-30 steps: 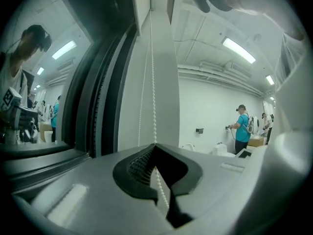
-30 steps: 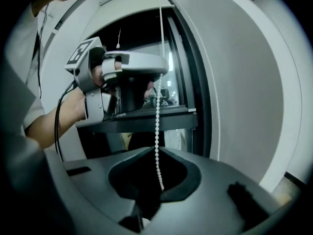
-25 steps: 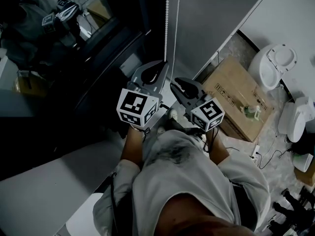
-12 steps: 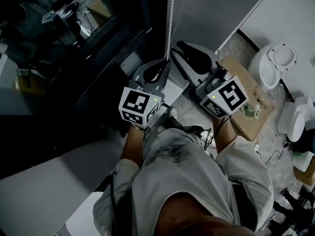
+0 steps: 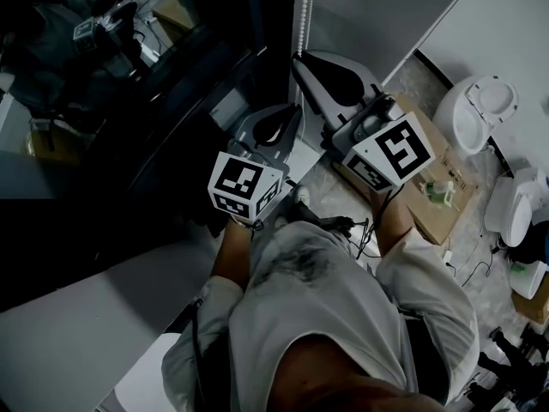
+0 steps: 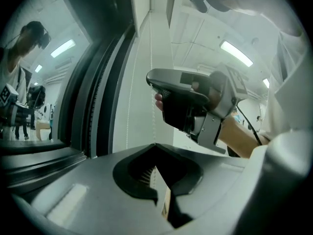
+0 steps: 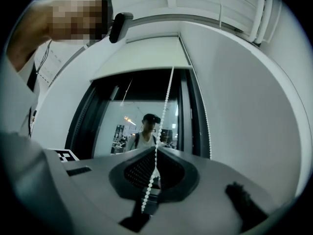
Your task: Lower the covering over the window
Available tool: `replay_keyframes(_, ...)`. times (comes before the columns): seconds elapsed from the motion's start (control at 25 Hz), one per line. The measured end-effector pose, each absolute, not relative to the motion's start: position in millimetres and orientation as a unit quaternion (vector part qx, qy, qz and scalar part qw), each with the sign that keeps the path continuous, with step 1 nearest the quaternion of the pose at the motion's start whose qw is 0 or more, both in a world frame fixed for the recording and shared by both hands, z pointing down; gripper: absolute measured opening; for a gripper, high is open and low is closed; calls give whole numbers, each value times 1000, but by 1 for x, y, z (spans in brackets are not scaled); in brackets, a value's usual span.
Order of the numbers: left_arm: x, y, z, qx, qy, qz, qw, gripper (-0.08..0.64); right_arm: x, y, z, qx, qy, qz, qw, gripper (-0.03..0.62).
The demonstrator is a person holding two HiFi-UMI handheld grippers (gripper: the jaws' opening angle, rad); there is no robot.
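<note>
A white bead chain [image 5: 302, 7] hangs beside the dark window [image 5: 129, 50]. The white roller blind [image 7: 142, 58] covers only the top of the window glass [image 7: 142, 126]. My left gripper [image 5: 297, 108] is shut on the bead chain [image 6: 151, 121], which runs into its closed tip [image 6: 154, 145]. My right gripper [image 5: 297, 57] sits higher on the same chain, above the left one. Its jaws are closing, and the bead chain [image 7: 166, 102] passes between them at the tip [image 7: 157, 148], pinched there.
A grey wall panel [image 5: 369, 15] stands just right of the chain. On the floor to the right lie a cardboard box [image 5: 420, 178], white fixtures [image 5: 476, 110] and cables. A pale ledge [image 5: 77, 324] runs under the window. A person's reflection shows in the glass.
My right gripper has risen from beside the left one to a spot higher on the chain, and its jaws have come together on it. The left gripper has stayed put.
</note>
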State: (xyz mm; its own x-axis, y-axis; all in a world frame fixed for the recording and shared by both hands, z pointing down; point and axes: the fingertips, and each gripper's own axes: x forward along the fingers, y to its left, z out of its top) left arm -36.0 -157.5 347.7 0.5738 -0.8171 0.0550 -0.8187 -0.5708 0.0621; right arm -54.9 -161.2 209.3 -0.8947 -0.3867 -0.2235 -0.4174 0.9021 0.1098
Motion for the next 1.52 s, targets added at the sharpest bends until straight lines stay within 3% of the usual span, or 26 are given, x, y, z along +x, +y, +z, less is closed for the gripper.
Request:
replay_keyframes(0.2,-41,-153,350,889,-452,-28,71,8,-58,-161,218,-216,970,79,84,20)
replay_keyframes(0.92,-39,-145,460,872,-456,34,174,8,-58,-166,336,-224,974,-4,5,18)
replay_keyframes(1.4,-40,-130,480,871,-453,49,186,16,-59,-164,374,-225,974,-27,-26,18)
replay_keyframes(1.52,-51,-125,455,872,-456,28,177,66,-58,-165,374,-227,973,-25,-27,18)
